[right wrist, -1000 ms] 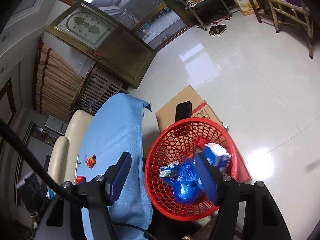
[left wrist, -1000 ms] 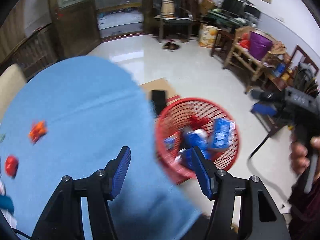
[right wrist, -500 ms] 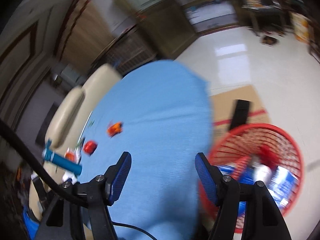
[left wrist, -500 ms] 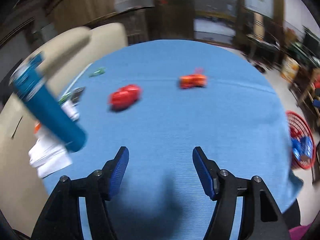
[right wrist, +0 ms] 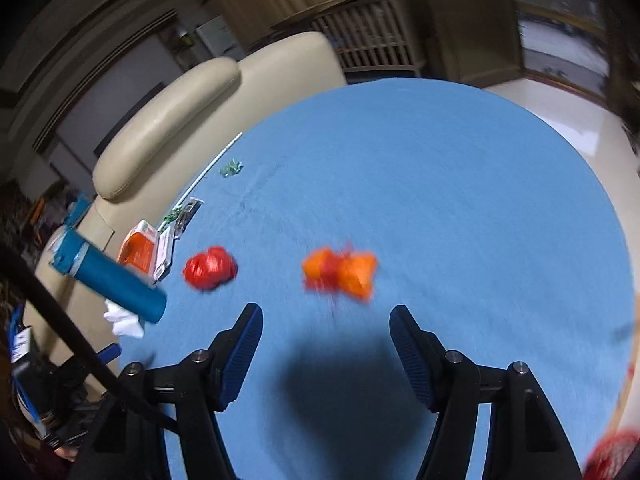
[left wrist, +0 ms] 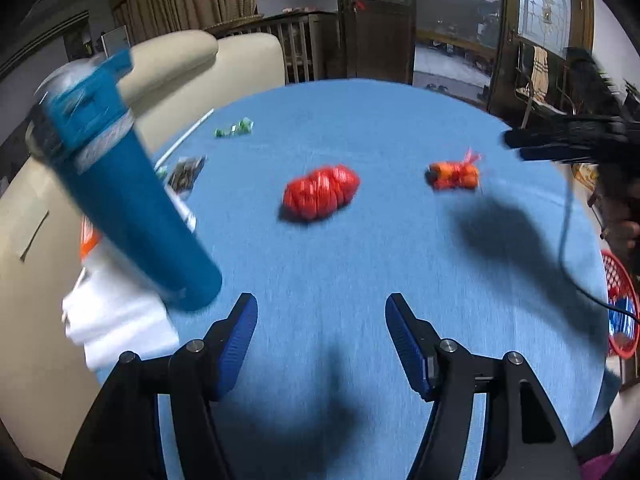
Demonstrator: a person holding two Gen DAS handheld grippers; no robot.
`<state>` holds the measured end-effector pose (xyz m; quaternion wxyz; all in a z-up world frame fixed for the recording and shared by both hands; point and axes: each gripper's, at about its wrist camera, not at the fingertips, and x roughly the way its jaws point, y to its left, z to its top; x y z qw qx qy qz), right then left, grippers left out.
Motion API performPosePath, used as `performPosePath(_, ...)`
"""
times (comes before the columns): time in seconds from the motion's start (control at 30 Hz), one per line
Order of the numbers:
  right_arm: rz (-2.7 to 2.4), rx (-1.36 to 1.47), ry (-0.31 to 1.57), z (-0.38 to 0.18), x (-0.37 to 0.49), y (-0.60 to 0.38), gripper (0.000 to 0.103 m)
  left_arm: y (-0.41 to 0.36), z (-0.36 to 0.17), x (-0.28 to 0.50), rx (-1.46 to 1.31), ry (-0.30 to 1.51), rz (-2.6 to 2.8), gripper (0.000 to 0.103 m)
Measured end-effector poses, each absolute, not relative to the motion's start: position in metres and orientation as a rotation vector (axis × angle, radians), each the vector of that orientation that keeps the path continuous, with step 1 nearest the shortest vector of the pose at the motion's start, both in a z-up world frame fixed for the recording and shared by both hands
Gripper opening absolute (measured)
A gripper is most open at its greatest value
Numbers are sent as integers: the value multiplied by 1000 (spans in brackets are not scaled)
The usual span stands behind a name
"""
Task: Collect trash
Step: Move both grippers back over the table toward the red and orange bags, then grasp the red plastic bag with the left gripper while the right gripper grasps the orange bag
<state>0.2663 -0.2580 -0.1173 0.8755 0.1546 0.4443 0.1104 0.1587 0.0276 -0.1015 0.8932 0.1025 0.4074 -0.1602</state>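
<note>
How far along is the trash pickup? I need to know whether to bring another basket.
Partly done: the red basket beside the table already holds wrappers. Nothing is in hand: the left gripper and right gripper are both open and empty above the blue tablecloth. Still left: the red wrapper, the orange wrapper, a small green wrapper and litter near the teal bottle.

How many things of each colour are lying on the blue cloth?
Red: 1, the crumpled red net ball.
Orange: 1, the orange net bundle.
Green: 1, the small green crumpled wrapper.
Teal: 1, the tall teal plastic bottle.
Total: 4, not counting the blurred clutter at the cloth's edge.
</note>
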Motion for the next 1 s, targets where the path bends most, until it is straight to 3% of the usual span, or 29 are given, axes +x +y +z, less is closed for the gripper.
performPosePath(0.07, 240, 298, 939, -123, 295, -247, 69, 20, -96, 178, 206, 824, -337, 72)
performPosePath(0.27, 290, 277, 993, -157, 349, -230, 69, -2, -102, 247, 137, 868, -340, 73)
performPosePath(0.53, 379, 92, 1047, -180, 344, -198, 69, -26, -134, 312, 160, 950, -283, 73)
performPosePath(0.63, 374, 9, 1051, -183, 334, -190, 56, -28, -144, 314, 175, 965, -322, 73)
performPosePath(0.7, 360, -36, 1065, -187, 332, -185, 43, -30, -147, 310, 192, 960, -345, 73)
performPosePath(1.0, 298, 20, 1042, -181, 306, -185, 39, -26, -147, 296, 181, 936, -385, 58)
